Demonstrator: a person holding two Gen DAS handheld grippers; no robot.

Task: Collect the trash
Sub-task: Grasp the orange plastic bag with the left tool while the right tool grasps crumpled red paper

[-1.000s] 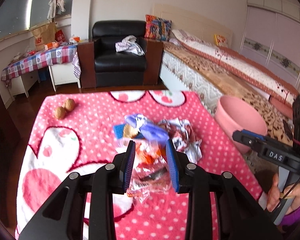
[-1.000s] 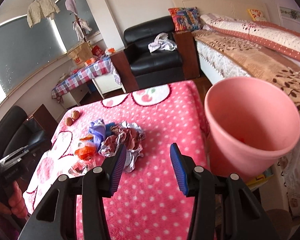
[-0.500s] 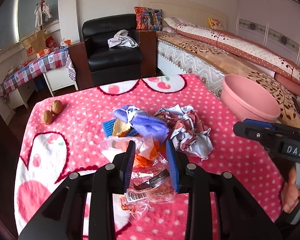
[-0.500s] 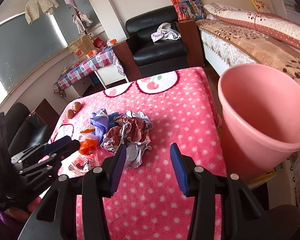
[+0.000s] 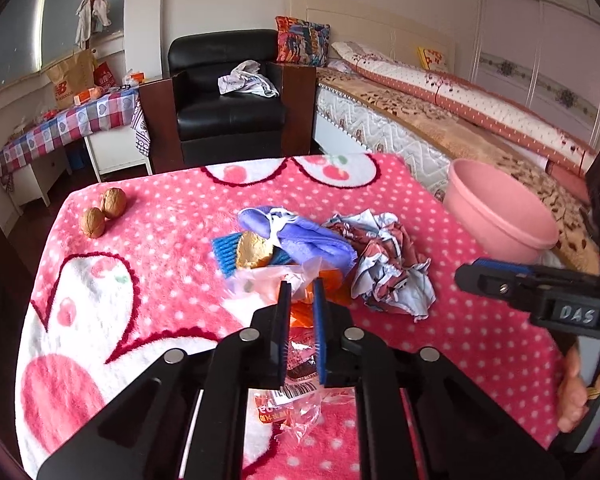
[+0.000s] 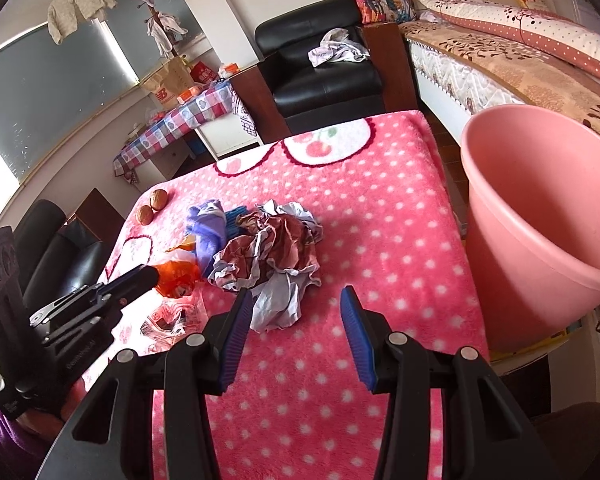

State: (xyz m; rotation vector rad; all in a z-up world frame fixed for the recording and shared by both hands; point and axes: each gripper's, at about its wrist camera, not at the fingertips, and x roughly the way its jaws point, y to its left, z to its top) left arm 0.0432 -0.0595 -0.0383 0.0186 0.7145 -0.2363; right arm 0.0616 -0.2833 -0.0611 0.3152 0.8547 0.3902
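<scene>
The left gripper is closing on a clear wrapper with orange print, which sits between its narrow-set jaws and spills out beneath them onto the pink blanket. Just ahead of it lie a purple cloth and a blue scrap; crumpled paper is ahead to its right. The right gripper hangs with jaws apart and nothing between them, the paper just ahead of its left finger. The pink bin stands off the blanket's edge, to its right. Two walnuts rest far ahead on the left.
</scene>
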